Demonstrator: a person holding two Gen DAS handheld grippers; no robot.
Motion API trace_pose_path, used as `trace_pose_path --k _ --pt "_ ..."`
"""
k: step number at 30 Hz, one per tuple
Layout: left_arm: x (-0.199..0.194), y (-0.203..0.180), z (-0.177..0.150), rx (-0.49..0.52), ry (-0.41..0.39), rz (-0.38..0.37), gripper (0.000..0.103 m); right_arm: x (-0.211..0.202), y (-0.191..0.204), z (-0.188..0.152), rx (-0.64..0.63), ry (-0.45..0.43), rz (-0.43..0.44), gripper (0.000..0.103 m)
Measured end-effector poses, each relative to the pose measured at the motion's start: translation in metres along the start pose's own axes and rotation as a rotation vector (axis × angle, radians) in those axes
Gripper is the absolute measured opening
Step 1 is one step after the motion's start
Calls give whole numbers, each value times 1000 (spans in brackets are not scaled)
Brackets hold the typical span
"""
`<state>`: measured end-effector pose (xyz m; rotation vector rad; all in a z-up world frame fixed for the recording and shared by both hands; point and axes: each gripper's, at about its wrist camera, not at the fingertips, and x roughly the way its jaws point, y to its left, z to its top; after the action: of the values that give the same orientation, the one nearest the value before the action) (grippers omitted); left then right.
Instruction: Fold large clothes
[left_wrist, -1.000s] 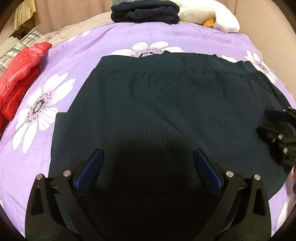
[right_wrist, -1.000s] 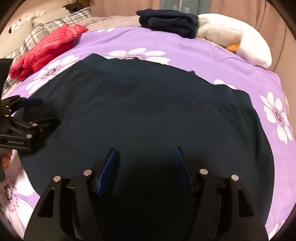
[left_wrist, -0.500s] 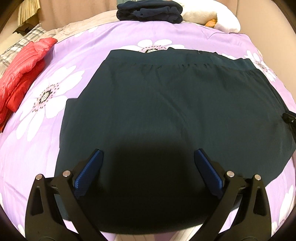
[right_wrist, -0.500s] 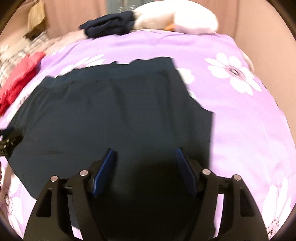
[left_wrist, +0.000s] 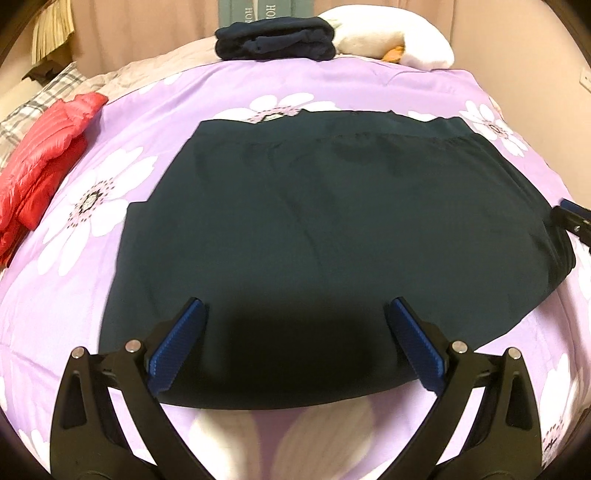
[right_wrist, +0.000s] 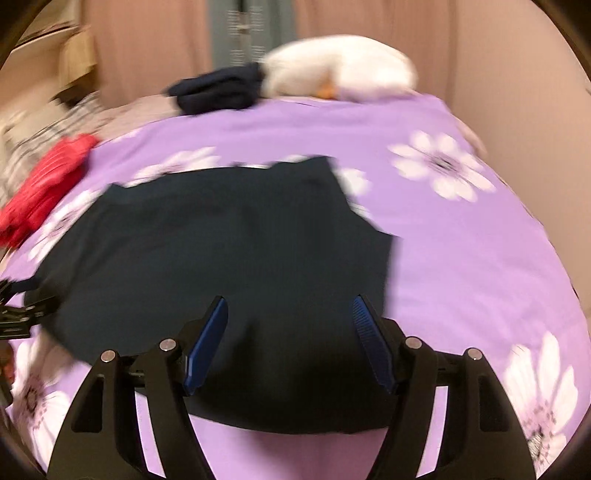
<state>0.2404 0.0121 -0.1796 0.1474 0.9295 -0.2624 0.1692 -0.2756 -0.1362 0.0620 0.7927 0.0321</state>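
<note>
A large dark teal garment (left_wrist: 325, 229) lies spread flat on the purple flowered bedspread (left_wrist: 147, 92); the right wrist view shows the same garment (right_wrist: 221, 251), blurred. My left gripper (left_wrist: 297, 308) hangs open above its near hem, nothing between the blue pads. My right gripper (right_wrist: 290, 304) is open too, above the garment's near right part, with nothing held. A tip of the right gripper (left_wrist: 572, 218) shows at the right edge of the left wrist view. The left gripper (right_wrist: 18, 310) shows at the left edge of the right wrist view.
A red puffer jacket (left_wrist: 40, 162) lies at the bed's left side by a plaid pillow (left_wrist: 44, 96). A folded dark navy garment (left_wrist: 275, 38) and a white pillow (left_wrist: 391, 40) sit at the far end. Curtains and a wall stand behind the bed.
Both grippers have drawn back toward the near edge of the bed and risen a little. The right wrist view has swung right, showing more bare bedspread. The garment lies as before.
</note>
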Motion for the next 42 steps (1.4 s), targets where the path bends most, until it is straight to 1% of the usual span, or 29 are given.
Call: trace_pose_path --k 2,4,7,9,13,20,28,30,33,35,42 --pt "4 -5 0 -8 2 -4 101 10 22 0 -35 13 43 70" --pt "10 -7 -1 -7 2 3 101 24 44 -1 -75 34 66 70" --pt "15 -8 -3 -6 12 4 101 47 68 -7 -136 72 71 70" --pt "17 -8 -4 -2 14 1 101 58 73 -11 -150 86 59 71" --pt "19 -7 -8 3 12 -2 101 59 64 -13 -136 83 72 73" --pt "20 -3 -10 1 10 1 101 55 47 -16 -99 90 37 73" --pt "17 7 -13 -21 17 14 101 48 29 -19 -67 88 12 73" --pt "17 12 -14 -34 22 16 101 47 25 -20 -60 88 -8 74" --pt "16 18 -16 -48 31 18 101 43 10 -23 -20 89 -11 74" --pt "15 22 -17 -54 39 22 101 39 0 -25 -6 88 -40 74" --pt "10 28 -21 -84 51 33 101 26 -27 -33 39 86 -95 74"
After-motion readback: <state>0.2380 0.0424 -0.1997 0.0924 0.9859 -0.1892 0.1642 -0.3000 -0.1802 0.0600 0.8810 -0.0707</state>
